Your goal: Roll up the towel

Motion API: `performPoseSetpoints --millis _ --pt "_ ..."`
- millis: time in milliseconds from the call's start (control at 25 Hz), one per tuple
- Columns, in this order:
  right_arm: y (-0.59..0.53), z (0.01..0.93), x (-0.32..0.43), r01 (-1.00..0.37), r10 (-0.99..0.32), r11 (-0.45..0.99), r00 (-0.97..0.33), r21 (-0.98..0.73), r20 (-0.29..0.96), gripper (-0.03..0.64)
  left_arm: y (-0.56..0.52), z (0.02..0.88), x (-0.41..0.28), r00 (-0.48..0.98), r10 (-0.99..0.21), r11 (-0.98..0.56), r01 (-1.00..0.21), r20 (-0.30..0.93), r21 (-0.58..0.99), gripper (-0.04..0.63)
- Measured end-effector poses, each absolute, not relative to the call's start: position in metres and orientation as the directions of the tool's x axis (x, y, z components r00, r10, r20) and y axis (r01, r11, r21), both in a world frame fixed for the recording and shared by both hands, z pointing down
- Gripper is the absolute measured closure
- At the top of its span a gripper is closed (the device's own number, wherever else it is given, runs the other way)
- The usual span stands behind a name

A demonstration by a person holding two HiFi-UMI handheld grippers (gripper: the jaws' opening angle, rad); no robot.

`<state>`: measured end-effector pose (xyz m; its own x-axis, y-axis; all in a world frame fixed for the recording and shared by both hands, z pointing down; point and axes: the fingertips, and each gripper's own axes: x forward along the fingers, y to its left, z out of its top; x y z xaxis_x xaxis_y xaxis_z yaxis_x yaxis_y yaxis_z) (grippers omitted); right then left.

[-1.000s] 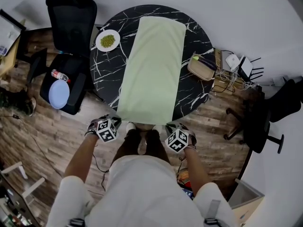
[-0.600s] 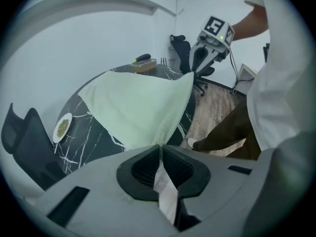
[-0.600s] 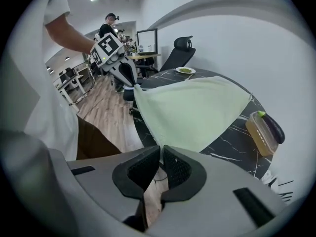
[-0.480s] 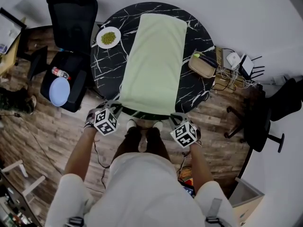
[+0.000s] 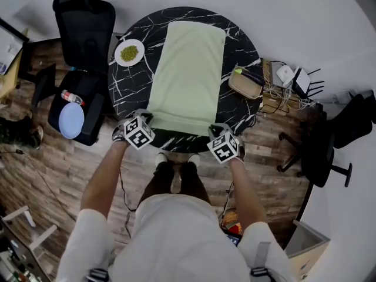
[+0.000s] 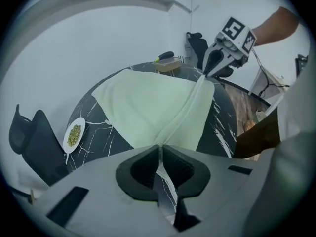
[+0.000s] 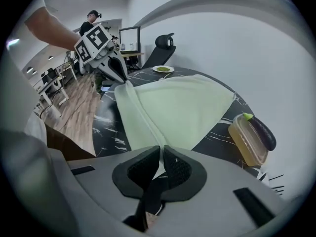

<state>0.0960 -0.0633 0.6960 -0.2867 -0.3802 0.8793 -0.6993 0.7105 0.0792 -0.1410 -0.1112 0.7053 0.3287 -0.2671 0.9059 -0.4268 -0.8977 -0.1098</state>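
Note:
A pale green towel (image 5: 189,69) lies lengthwise on the round black marble table (image 5: 132,90), its near end lifted. My left gripper (image 5: 144,120) is shut on the towel's near left corner (image 6: 159,149). My right gripper (image 5: 216,131) is shut on the near right corner (image 7: 160,152). The near hem (image 6: 190,107) stretches taut between the two grippers, above the table's front edge. In the left gripper view the right gripper (image 6: 213,65) shows at the hem's far end; in the right gripper view the left gripper (image 7: 116,70) does.
A white plate of green food (image 5: 129,53) sits at the table's left edge. A clear box with a dark eggplant (image 5: 249,81) rests at the right edge. A black office chair (image 5: 82,22) stands left, cables and devices (image 5: 291,84) right.
Both grippers have carried the towel's near end up and forward from below the table edge to over its front rim. The hanging part now rests folded back on the table.

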Motion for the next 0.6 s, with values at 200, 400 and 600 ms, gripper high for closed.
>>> performPoseSetpoints --millis 200,400,600 --pt "-0.089 0.703 0.106 -0.760 -0.410 0.643 -0.239 0.093 0.880 0.551 -0.131 0.709 -0.141 0.314 -0.311 -0.845 -0.524 0.897 -0.110 0.457" --pt "-0.100 0.693 0.118 -0.779 -0.507 0.601 -0.196 0.181 0.839 0.483 -0.137 0.700 -0.150 0.319 -0.361 -0.813 -0.569 0.876 -0.128 0.385" --pt "-0.054 0.684 0.097 -0.581 -0.476 0.777 -0.288 0.244 0.831 0.494 -0.113 0.690 -0.158 0.356 -0.364 -0.855 -0.493 0.861 -0.158 0.353"
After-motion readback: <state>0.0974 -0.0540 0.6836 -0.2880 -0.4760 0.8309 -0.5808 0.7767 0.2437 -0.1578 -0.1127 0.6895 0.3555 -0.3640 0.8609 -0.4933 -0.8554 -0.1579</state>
